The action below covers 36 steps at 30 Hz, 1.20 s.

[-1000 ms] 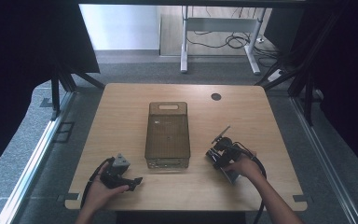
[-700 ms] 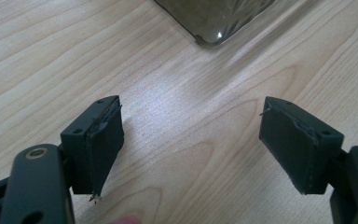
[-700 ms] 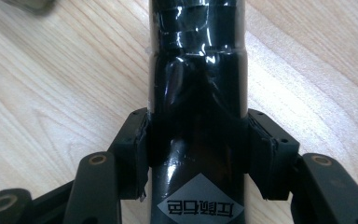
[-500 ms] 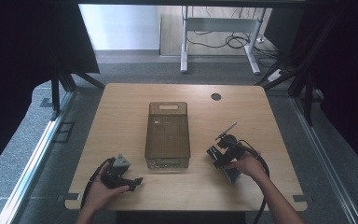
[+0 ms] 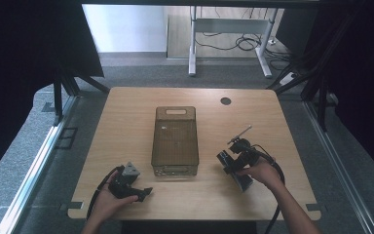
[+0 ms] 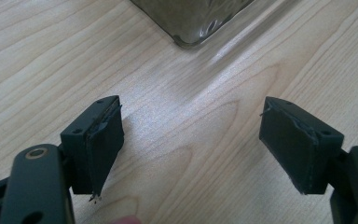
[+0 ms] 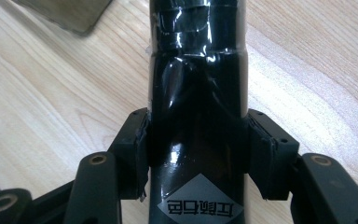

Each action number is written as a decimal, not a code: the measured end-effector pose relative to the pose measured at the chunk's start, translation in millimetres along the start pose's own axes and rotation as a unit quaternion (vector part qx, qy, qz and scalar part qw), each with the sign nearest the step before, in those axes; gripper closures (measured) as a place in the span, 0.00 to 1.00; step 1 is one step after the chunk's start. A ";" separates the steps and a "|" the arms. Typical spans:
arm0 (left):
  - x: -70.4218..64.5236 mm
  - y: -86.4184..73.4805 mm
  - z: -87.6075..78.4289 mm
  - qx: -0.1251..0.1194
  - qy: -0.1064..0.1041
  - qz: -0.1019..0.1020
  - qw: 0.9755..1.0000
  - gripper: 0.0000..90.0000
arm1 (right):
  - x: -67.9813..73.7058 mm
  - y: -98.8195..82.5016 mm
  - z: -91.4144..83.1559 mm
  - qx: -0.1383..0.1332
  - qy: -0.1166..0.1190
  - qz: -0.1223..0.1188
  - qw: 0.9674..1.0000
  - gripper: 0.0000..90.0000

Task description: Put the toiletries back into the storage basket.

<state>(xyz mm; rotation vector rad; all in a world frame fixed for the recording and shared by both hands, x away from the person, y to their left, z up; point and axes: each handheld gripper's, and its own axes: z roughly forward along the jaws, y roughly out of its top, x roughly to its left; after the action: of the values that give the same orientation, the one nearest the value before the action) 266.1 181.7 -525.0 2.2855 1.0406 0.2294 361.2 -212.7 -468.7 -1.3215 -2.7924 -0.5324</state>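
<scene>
My right gripper (image 5: 234, 168) (image 7: 196, 140) is shut on a glossy black cylinder (image 7: 198, 70) wrapped in black tape, with a silver diamond label near its close end. Its pads press both sides. In the high view the cylinder (image 5: 224, 159) lies slanted in the gripper, just right of a smoky translucent bin (image 5: 174, 141) at the table's middle. My left gripper (image 5: 139, 190) (image 6: 191, 135) rests near the front edge, left of the bin's near end, open with bare wood between its jaws. A corner of the bin (image 6: 191, 18) lies just ahead of it.
The wooden table (image 5: 126, 112) has a round black cable hole (image 5: 225, 101) at the back right. Another bin corner (image 7: 70, 11) is in the right gripper view. A white desk frame (image 5: 224, 29) with cables stands on the floor beyond. Dark curtains hang on both sides.
My right gripper has risen a little with the black cylinder in it. The left gripper and the bin have stayed put.
</scene>
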 end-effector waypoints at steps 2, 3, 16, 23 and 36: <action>-0.1 -0.1 -0.6 -0.001 0.000 -0.002 1.000 0.25 | 1.4 0.4 -2.5 -0.003 0.001 0.005 1.000 0.51; -0.1 -0.1 -0.6 -0.001 0.000 -0.002 1.000 0.25 | 1.4 0.4 -2.5 -0.003 0.001 0.005 1.000 0.51; 2.0 -0.2 -4.0 -0.007 -0.001 -0.003 1.000 0.25 | 6.7 13.7 -12.1 -0.011 0.017 0.008 1.000 0.51; 0.4 0.5 -4.2 -0.009 -0.003 -0.002 1.000 0.25 | 9.8 22.0 -15.3 -0.014 0.028 0.020 0.999 0.51; 1.0 0.6 -3.6 -0.007 -0.007 0.001 1.000 0.25 | 16.2 35.7 -25.3 -0.012 0.032 0.030 0.999 0.51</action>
<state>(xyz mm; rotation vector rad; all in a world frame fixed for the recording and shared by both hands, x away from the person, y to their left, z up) 265.8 183.7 -521.9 2.2727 1.0279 0.2196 374.2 -187.3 -431.7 -1.3627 -2.6953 -0.5976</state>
